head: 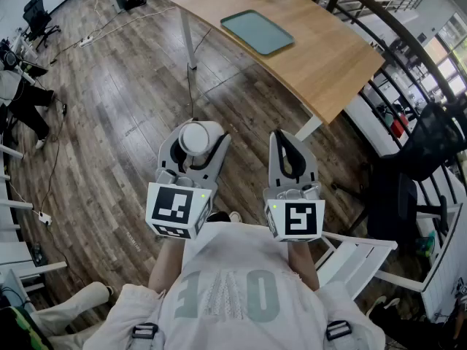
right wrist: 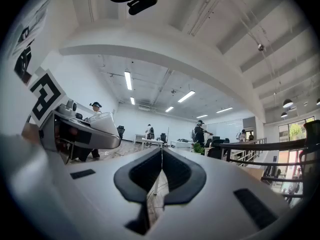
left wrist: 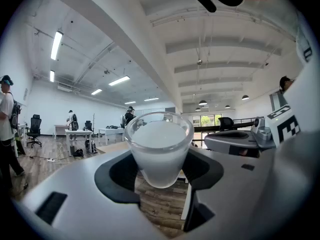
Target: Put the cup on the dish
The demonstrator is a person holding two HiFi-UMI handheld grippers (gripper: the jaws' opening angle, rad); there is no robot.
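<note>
My left tool (head: 195,143) grips the one frosted cup (left wrist: 159,149), held above the wooden floor (head: 131,122). My right tool (head: 286,143) is clenched on nothing. Only the head view shows the single teal dish (head: 257,31) on the bench (head: 328,57), well ahead. Only the gripper views show distant people (right wrist: 202,131).

Head view: steeply down onto my left claw (head: 195,134) and right claw (head: 286,141). Claw views: close behind the jaws, level, each catching the other.
</note>
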